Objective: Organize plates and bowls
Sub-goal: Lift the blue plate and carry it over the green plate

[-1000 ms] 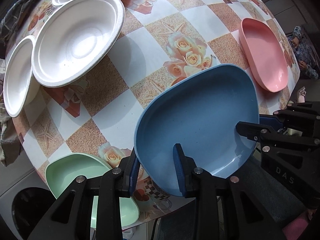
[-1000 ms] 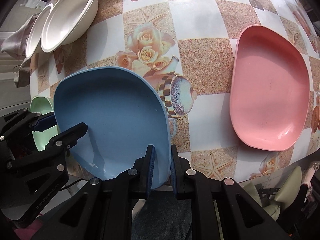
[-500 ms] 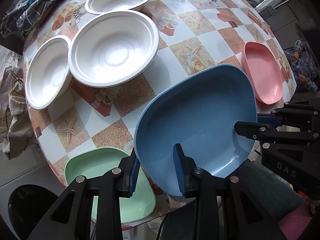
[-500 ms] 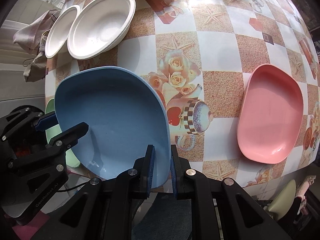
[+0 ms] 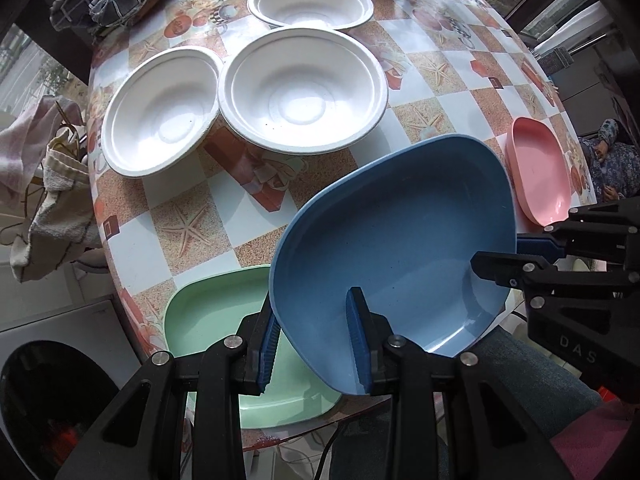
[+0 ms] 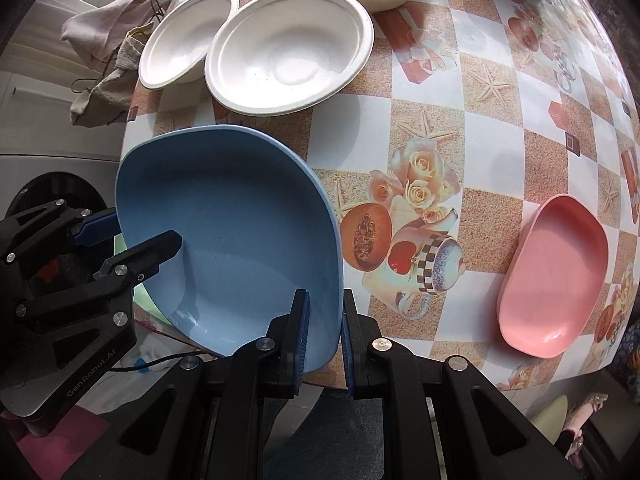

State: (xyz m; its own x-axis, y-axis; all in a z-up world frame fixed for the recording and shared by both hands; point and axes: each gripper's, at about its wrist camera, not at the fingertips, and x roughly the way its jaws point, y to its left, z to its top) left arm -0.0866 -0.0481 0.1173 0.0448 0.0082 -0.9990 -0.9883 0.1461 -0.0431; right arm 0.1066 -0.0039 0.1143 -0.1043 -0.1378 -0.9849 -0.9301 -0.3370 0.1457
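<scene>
Blue plate (image 5: 400, 232) held clear above the tabletop (image 6: 480, 128), over the green plate (image 5: 208, 320); left tool (image 5: 312, 344) and right tool (image 6: 323, 332) each clamped on opposite rims, presumably for level two-handed carrying.

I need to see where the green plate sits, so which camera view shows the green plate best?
The left wrist view: the green plate lies at the table's near edge, mostly open, partly under the held blue plate. The right wrist view shows only green slivers behind the blue plate and the left gripper.
</scene>
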